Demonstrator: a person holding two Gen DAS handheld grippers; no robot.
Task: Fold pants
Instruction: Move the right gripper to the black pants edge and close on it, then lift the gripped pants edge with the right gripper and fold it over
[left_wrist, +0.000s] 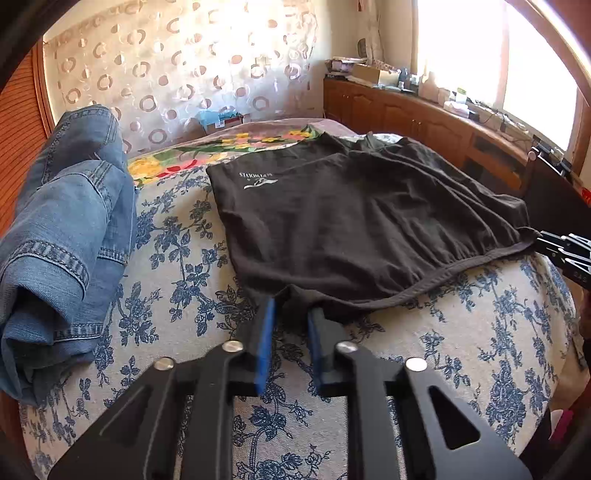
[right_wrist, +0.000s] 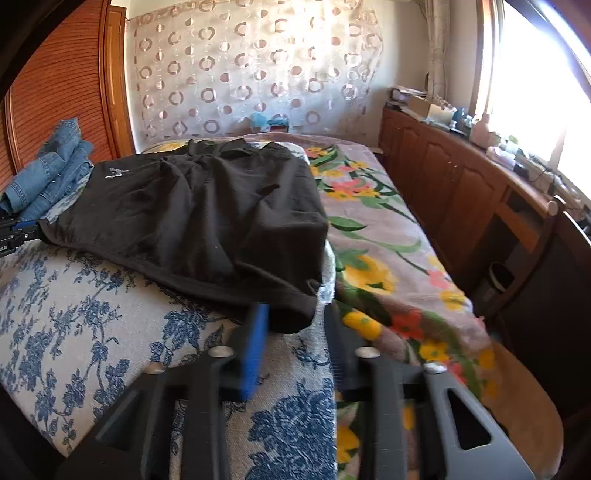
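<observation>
Black pants (left_wrist: 351, 221) lie flat on the bed, with a small white logo near the far left edge. My left gripper (left_wrist: 291, 314) is at the near left waistband corner, and the dark cloth fills the narrow gap between its blue pads. My right gripper (right_wrist: 295, 321), blurred, has the other waistband corner of the pants (right_wrist: 203, 221) between its fingers. Each gripper also shows in the other view: the right gripper (left_wrist: 554, 247) at the right edge, the left gripper (right_wrist: 18, 230) at the left edge. Both sit at cloth corners.
Crumpled blue jeans (left_wrist: 62, 229) lie in a heap on the bed's left side, close to the wooden wall. A blue-flowered bed cover (left_wrist: 461, 332) is under the pants, and a bright flower blanket (right_wrist: 388, 258) lies to the right. Wooden cabinets (right_wrist: 461, 192) with clutter line the right wall.
</observation>
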